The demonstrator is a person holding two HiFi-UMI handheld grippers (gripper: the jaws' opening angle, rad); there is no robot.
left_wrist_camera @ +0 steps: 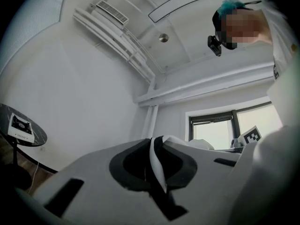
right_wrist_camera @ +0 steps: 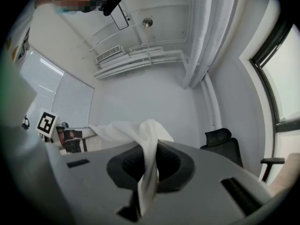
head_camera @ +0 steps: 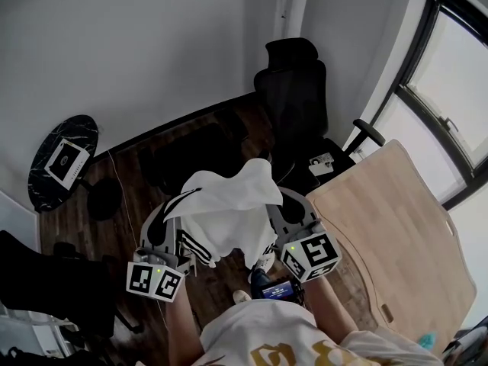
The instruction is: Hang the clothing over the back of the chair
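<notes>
A white garment with black stripes hangs between my two grippers in the head view, held up in front of the person. My left gripper is shut on its left edge, and a fold of black-and-white cloth is pinched between its jaws. On the other side, my right gripper is shut on the right edge, with white cloth squeezed between its jaws. A black office chair with a high back and headrest stands beyond the garment, also seen in the right gripper view as the chair.
A light wooden table lies to the right, close to the chair's armrest. A small round dark side table with a card on it stands at the left. Large windows run along the right wall. The floor is dark wood.
</notes>
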